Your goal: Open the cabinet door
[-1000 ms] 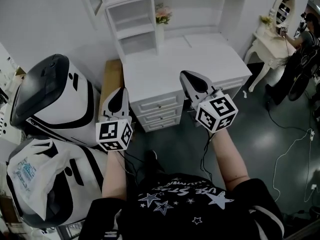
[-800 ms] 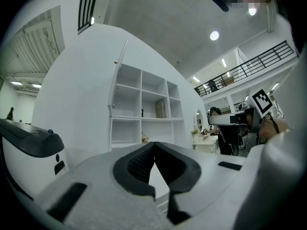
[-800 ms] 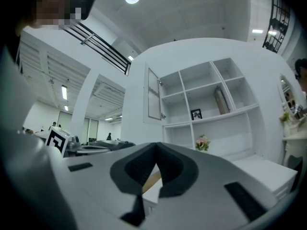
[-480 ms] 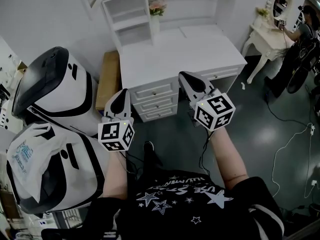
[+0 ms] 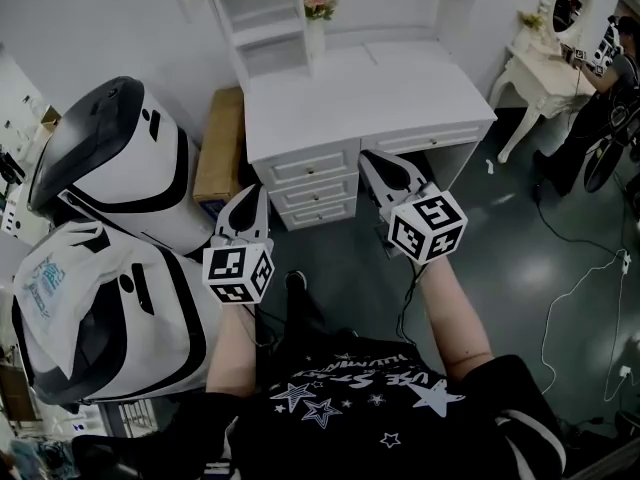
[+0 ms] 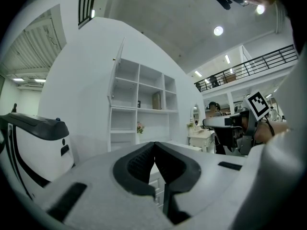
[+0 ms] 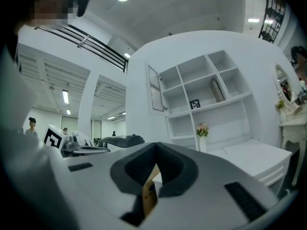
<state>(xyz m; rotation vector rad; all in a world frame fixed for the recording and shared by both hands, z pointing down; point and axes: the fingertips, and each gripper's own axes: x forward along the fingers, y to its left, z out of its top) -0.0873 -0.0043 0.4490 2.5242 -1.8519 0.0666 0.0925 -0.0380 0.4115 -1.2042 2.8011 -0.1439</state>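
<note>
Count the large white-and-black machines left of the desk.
2: far machine beside the cardboard box; near machine by the person, under a plastic bag. More may be off-frame.

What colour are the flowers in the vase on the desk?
Pink. The flowers show best in the head view.

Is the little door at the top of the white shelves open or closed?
Open. The cabinet door stands swung out to the side of the shelves, so the top-left cubby beside it is uncovered.
</note>
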